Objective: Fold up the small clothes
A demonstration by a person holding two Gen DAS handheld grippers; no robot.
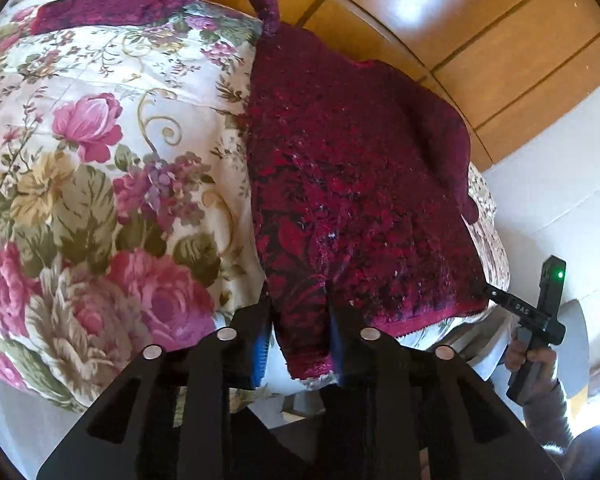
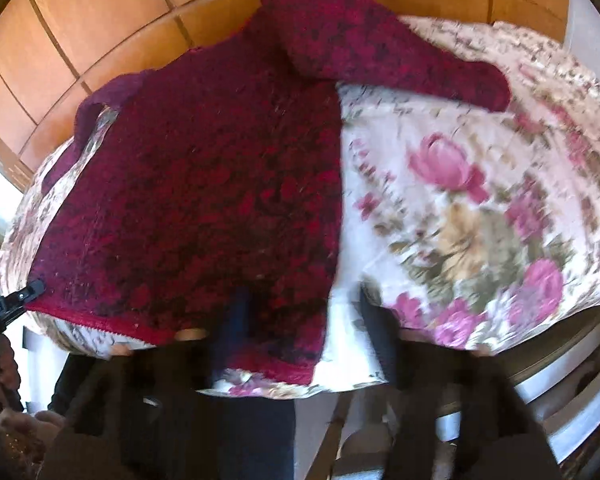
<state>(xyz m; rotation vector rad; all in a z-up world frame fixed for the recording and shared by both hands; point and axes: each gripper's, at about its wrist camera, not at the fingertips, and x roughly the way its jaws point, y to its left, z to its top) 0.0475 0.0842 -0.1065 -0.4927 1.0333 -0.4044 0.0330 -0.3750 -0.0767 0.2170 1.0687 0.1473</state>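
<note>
A dark red knitted sweater lies flat on a floral tablecloth, hem toward me. One sleeve stretches along the table's far edge; the other sleeve lies across the cloth in the right wrist view. My left gripper has the sweater's near left hem corner between its fingers, jaws still a hand's width apart. My right gripper is blurred and open around the sweater's right hem corner. It also shows in the left wrist view at that corner.
The table's front edge is just under both grippers, with a white chair below it. Wooden wall panels stand behind the table. The floral cloth hangs over the edges.
</note>
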